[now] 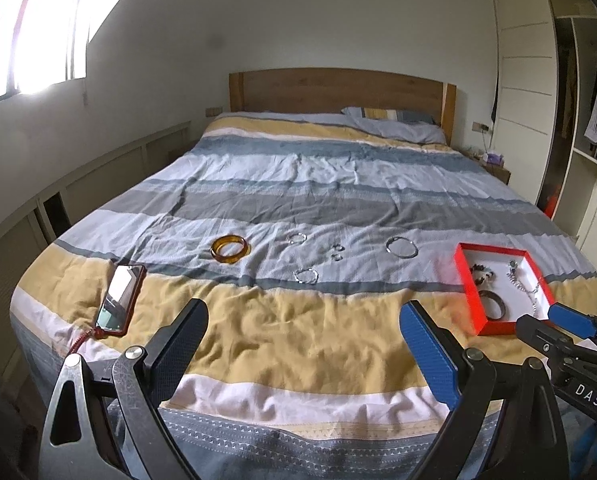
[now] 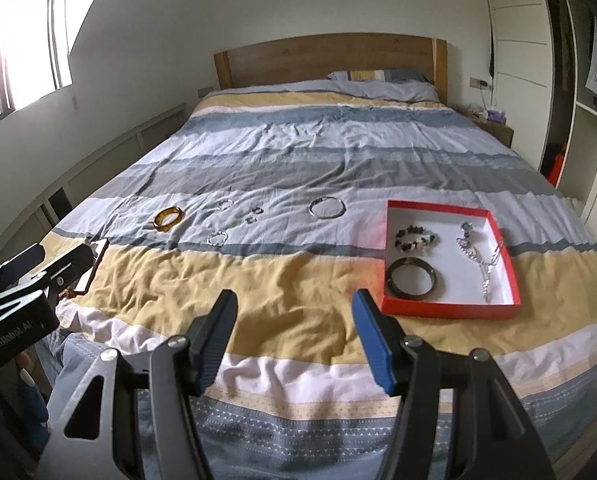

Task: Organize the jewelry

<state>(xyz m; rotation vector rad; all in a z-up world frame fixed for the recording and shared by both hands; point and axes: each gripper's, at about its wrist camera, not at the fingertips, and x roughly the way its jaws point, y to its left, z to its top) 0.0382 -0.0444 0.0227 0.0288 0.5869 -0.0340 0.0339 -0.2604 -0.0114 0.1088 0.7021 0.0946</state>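
Two hand-held grippers hung over the foot of a bed [image 2: 298, 280] with a striped cover. Farthest left lay a phone [image 1: 120, 300] in a red case. Beyond it, an amber bangle [image 1: 229, 249] rested on the pale stripe, then several small silver rings [image 1: 337, 251] and thin bracelets [image 1: 305, 275], well apart from one another, then a large silver bangle [image 2: 327, 207]. To the right stood a red box [image 2: 446, 307] holding a beaded bracelet [image 2: 415, 237], a dark bangle [image 2: 412, 275] and a silver chain [image 2: 480, 260]. The left hand-held gripper [image 1: 304, 352] had its jaws spread wide with nothing between them. The right hand-held gripper [image 2: 296, 340] was also parted, empty, just short of the box.
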